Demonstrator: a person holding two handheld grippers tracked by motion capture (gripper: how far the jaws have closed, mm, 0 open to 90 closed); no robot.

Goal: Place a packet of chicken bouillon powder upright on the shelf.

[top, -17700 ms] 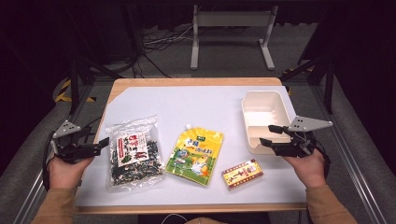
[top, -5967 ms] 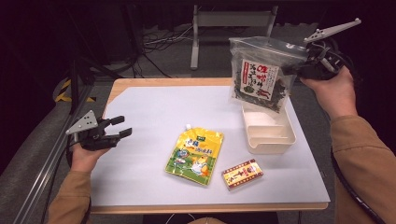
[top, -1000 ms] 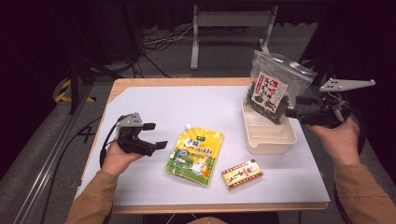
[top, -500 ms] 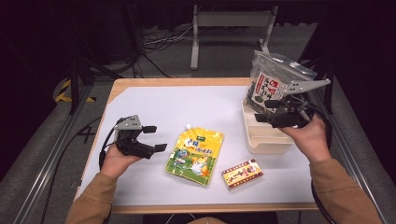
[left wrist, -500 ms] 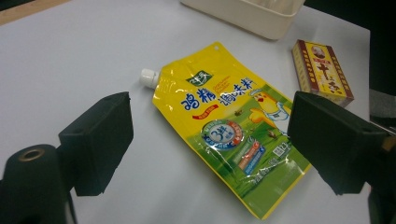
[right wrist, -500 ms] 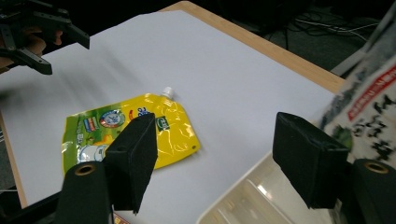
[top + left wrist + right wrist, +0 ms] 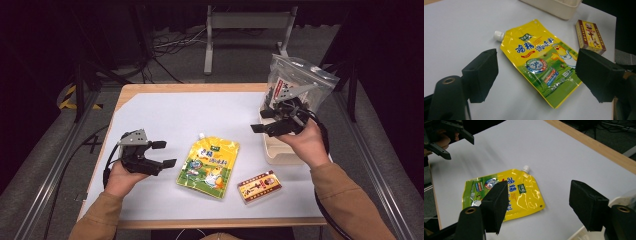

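Observation:
A yellow spouted pouch (image 7: 210, 164) lies flat mid-table, a small red box (image 7: 259, 186) to its right. A clear bag of dark seaweed (image 7: 300, 82) stands upright in the cream container (image 7: 278, 154) at the right edge. My right gripper (image 7: 260, 121) hovers open in front of that bag, jaws pointing left with nothing between them; in its own view the right gripper (image 7: 541, 200) looks down on the pouch (image 7: 506, 192). My left gripper (image 7: 162, 154) rests left of the pouch, open; its jaws have just been closing a little, empty. From the left gripper (image 7: 536, 67) I see the pouch (image 7: 541, 62) just ahead.
A white mat covers the wooden table (image 7: 165, 89). The red box (image 7: 590, 36) and the container's rim (image 7: 554, 10) lie beyond the pouch in the left gripper view. The left gripper (image 7: 444, 135) appears far off in the right gripper view. Dark floor and cables surround the table.
My right gripper has swung left and slightly down, from the bag's right side to in front of it; the bag stays in the container. The left hand has hardly moved, its jaws a little narrower.

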